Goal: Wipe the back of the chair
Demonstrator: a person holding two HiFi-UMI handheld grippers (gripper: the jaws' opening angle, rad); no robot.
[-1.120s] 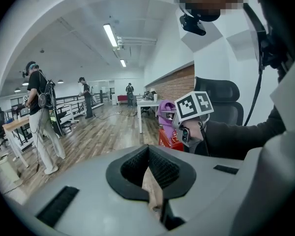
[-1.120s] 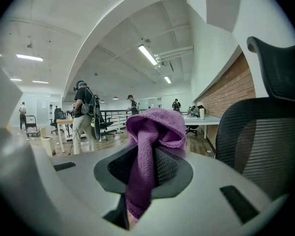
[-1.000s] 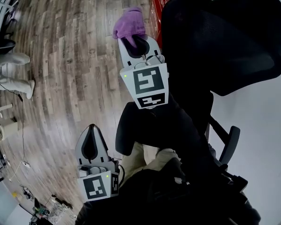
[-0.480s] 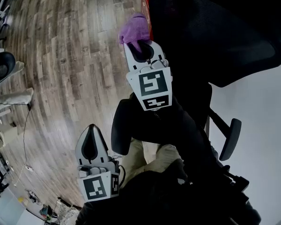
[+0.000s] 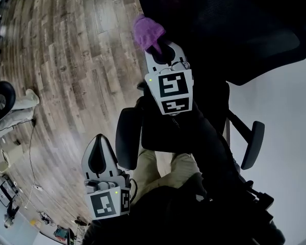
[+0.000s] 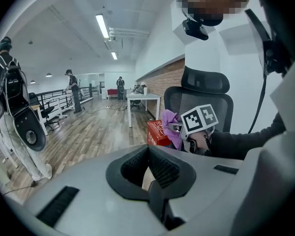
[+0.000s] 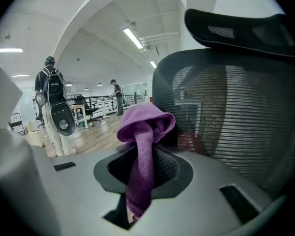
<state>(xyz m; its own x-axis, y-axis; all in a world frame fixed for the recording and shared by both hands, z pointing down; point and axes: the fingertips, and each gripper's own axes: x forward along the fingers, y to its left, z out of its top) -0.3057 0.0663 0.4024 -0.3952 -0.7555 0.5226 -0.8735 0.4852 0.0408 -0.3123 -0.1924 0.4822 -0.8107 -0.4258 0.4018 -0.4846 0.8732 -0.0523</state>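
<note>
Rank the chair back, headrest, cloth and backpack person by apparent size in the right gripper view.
1. chair back
2. headrest and cloth: about alike, and the cloth is nearest the camera, so no ranking between them
3. backpack person

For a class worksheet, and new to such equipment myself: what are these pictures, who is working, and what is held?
No robot: a person carries two hand-held, two-fingered gripping tools. One picture looks steeply down from a camera on the head; the other two come from cameras riding on each tool. The right gripper is closed on a purple cloth, close to the black mesh chair back. The left gripper, nearer the body, is shut and empty. Underneath is wooden floor.
</note>
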